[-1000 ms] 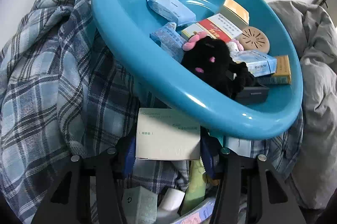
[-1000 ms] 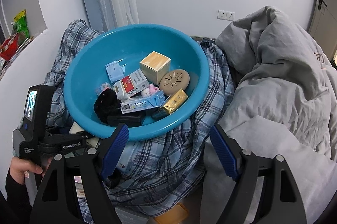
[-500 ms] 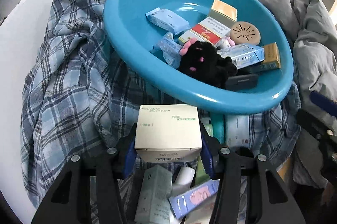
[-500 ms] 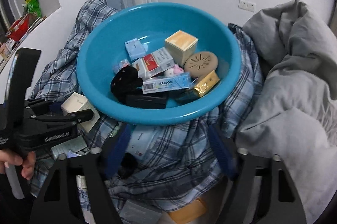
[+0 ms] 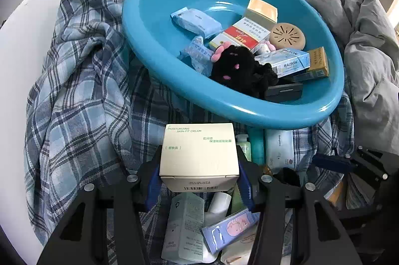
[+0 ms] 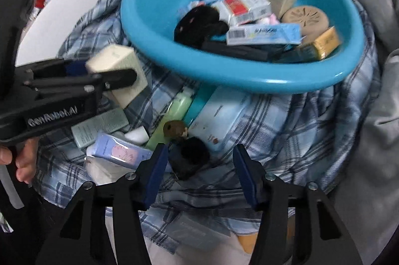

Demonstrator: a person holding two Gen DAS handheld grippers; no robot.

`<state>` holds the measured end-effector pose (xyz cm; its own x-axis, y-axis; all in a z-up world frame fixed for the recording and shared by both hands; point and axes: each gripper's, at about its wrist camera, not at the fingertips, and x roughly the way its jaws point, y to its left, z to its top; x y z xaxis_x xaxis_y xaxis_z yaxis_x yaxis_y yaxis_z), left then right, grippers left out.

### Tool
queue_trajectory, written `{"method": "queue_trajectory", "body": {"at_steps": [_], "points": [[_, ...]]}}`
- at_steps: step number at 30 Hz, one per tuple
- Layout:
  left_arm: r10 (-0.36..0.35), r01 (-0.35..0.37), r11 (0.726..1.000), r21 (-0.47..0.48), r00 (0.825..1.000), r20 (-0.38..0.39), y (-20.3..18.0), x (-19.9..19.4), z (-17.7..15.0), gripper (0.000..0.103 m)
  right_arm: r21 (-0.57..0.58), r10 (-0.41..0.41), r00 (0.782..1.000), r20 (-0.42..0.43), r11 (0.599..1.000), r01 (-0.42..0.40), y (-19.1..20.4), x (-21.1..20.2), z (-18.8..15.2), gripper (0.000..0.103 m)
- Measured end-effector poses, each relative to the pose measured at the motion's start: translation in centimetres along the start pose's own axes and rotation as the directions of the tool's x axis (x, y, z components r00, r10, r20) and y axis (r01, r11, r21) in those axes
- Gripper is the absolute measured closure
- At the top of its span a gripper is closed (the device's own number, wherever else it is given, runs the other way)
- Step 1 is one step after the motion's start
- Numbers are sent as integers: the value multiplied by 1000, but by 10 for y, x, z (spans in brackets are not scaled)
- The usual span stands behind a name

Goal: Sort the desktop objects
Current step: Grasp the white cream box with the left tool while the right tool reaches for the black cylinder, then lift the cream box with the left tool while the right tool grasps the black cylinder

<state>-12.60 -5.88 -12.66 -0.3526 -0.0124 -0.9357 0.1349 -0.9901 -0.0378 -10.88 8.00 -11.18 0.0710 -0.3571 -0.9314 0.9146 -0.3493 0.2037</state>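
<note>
The white cream box (image 5: 199, 152), printed "Moisturizing Skin-Fit Cream", sits clamped between the blue pads of my left gripper (image 5: 199, 180), barcode face toward the camera. I hold it lifted above the plaid blanket (image 5: 82, 115), just in front of the near rim of the blue basin (image 5: 154, 45) and not yet over it. In the right wrist view the same box (image 6: 119, 75) shows at the left, pinched in the black fingers of that gripper (image 6: 99, 82), close to the basin's (image 6: 149, 23) outer wall.

Under the box lies a loose heap on the blanket: a pale green carton (image 5: 184, 225), a white tube (image 5: 219, 202), and a blue sachet with a pink picture (image 5: 229, 225). Beside them, tucked under the basin's edge, are a green bottle (image 6: 174, 115) and a light blue wipes pack (image 6: 219, 115).

My right gripper (image 6: 199, 172) has its jaws spread wide with nothing between them. It hangs low over the heap, with a black fluffy item (image 6: 192, 155) lying just beyond the gap and a small brown figure (image 6: 174, 129) beyond that. This view is motion-blurred, so finer detail there is hard to read.

The basin rests tilted on the blanket and already holds a black plush toy (image 5: 239, 65), a red and white box (image 5: 239, 36), a cream cube box (image 5: 261, 9), a round tan disc (image 5: 286, 36), a gold box (image 5: 318, 60), a box marked "Raison" (image 5: 286, 61) and a flat black case (image 5: 284, 91). A grey duvet (image 5: 369, 40) bunches up to the right.
</note>
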Motion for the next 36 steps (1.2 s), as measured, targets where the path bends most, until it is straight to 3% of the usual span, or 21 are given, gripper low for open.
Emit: {"method": "queue_trajectory", "body": {"at_steps": [5,10,21,29,33,36], "points": [[-3,3,1000,1,1000,11,-3,-3,0,49,-57,-37,999,-38,998,34,13,16,-4,50],[0,0,1000,11,1000,7,-8,-2,-2,49,-27,-18,996,-85,1000,15,12,33,-7,63],[-11,11,1000,9,1000,11,-10,-5,-2,49,-13,-95,995,21,995,95,7,1,-7,69],[-28,27,999,39,999,30,-22,-17,-4,49,80,-180,984,17,981,178,-32,-6,-7,73],[-16,16,999,50,1000,15,-27,-12,-5,49,138,-38,999,14,990,35,-47,0,-2,74],[-9,8,998,57,1000,13,-28,-11,-6,49,127,-11,1000,-9,992,12,-42,11,-1,74]]}}
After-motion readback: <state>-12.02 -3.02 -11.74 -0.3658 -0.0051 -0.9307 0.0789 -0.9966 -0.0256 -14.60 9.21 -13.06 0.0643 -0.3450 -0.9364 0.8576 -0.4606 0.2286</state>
